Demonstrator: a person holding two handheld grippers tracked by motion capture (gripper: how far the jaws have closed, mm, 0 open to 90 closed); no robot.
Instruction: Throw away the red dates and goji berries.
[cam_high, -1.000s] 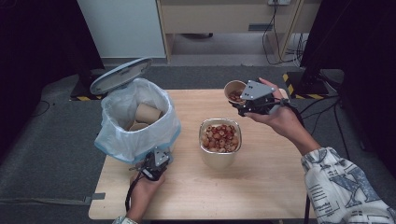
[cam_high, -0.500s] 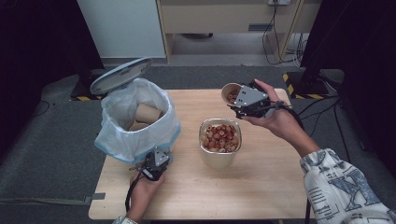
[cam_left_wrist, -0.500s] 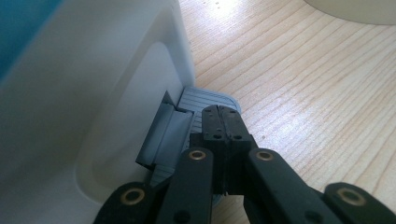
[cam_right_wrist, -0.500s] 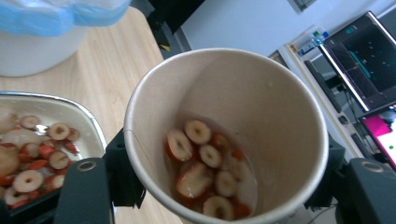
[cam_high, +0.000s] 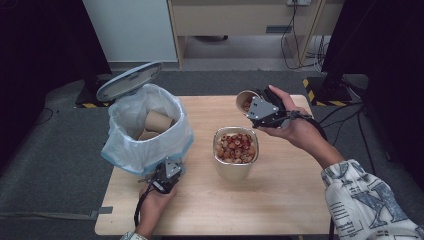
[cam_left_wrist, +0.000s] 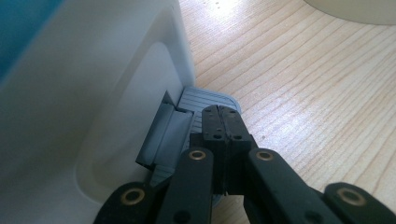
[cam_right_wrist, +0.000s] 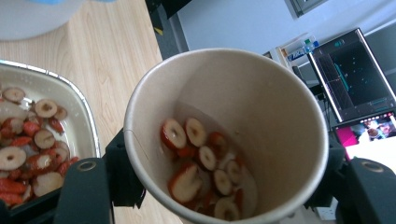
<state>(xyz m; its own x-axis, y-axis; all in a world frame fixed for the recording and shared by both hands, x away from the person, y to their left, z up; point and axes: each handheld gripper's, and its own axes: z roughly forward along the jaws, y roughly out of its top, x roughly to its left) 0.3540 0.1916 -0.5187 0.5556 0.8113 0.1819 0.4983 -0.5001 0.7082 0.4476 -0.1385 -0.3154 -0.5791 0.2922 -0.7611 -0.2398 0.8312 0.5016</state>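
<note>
A: Report the layout, largest item first, referenced to the metal container.

B: The wooden table (cam_high: 280, 200) carries everything. Left of the metal container (cam_high: 235, 160) stands a white pedal bin (cam_high: 145, 132) lined with a plastic bag (cam_high: 175, 142); its lid (cam_high: 129, 80) is raised and paper cups (cam_high: 157, 121) lie inside. The container itself sits near the table's centre and is filled with sliced red fruit (cam_high: 236, 146).

A: Right gripper?

B: The right gripper (cam_high: 252, 106) is held above and behind the container, slightly to its right. Its jaws are spread around a paper cup (cam_right_wrist: 224, 135), clamping it on both sides. The cup is tilted toward the container and holds fruit slices (cam_right_wrist: 205, 163) at its bottom.

A: Left gripper?

B: The left gripper (cam_left_wrist: 223, 128) is low, left of the container, at the bin's base. Its jaws are fully closed with nothing between them, tips resting on the grey foot pedal (cam_left_wrist: 210, 100).
</note>
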